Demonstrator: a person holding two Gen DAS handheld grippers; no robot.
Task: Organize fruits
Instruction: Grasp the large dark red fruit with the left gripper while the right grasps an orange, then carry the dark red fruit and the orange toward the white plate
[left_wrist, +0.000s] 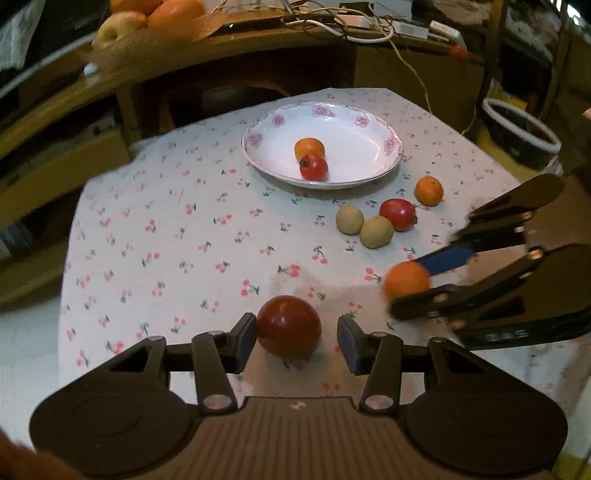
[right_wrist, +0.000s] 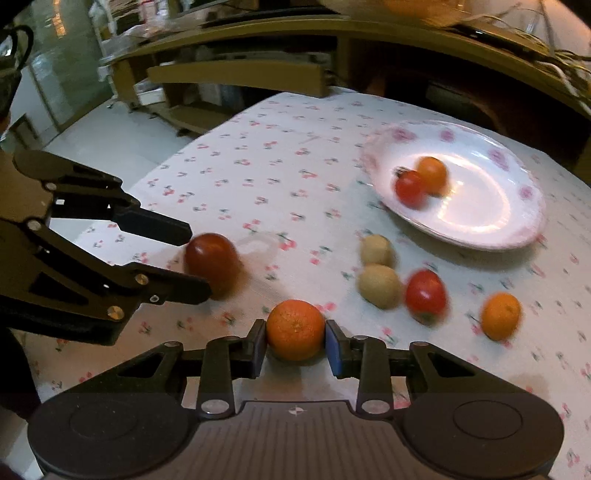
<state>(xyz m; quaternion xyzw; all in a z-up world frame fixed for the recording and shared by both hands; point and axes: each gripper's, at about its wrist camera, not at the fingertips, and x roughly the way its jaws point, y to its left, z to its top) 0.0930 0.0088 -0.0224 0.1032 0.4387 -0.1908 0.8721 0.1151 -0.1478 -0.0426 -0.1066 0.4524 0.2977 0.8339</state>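
Note:
A white floral plate (left_wrist: 369, 122) (right_wrist: 517, 221) holds a small orange (left_wrist: 309, 148) (right_wrist: 433, 174) and a red tomato (left_wrist: 313, 167) (right_wrist: 409, 187). My left gripper (left_wrist: 297, 338) (right_wrist: 197, 260) is open around a dark red tomato (left_wrist: 289, 326) (right_wrist: 213, 263) on the cloth; its left pad touches the fruit, the right pad stands apart. My right gripper (right_wrist: 295, 345) (left_wrist: 408, 286) is shut on an orange (right_wrist: 295, 329) (left_wrist: 406, 280). Loose on the cloth lie two kiwis (left_wrist: 349, 220) (left_wrist: 376, 232) (right_wrist: 376, 250) (right_wrist: 380, 285), a red tomato (left_wrist: 398, 215) (right_wrist: 425, 295) and an orange (left_wrist: 428, 190) (right_wrist: 501, 316).
The table wears a cherry-print cloth (left_wrist: 184, 229) (right_wrist: 277, 177). A wooden shelf unit (left_wrist: 258, 55) with cables and a fruit basket (left_wrist: 147, 22) stands behind it. A round white-rimmed pot (left_wrist: 521, 133) sits beyond the table's right edge.

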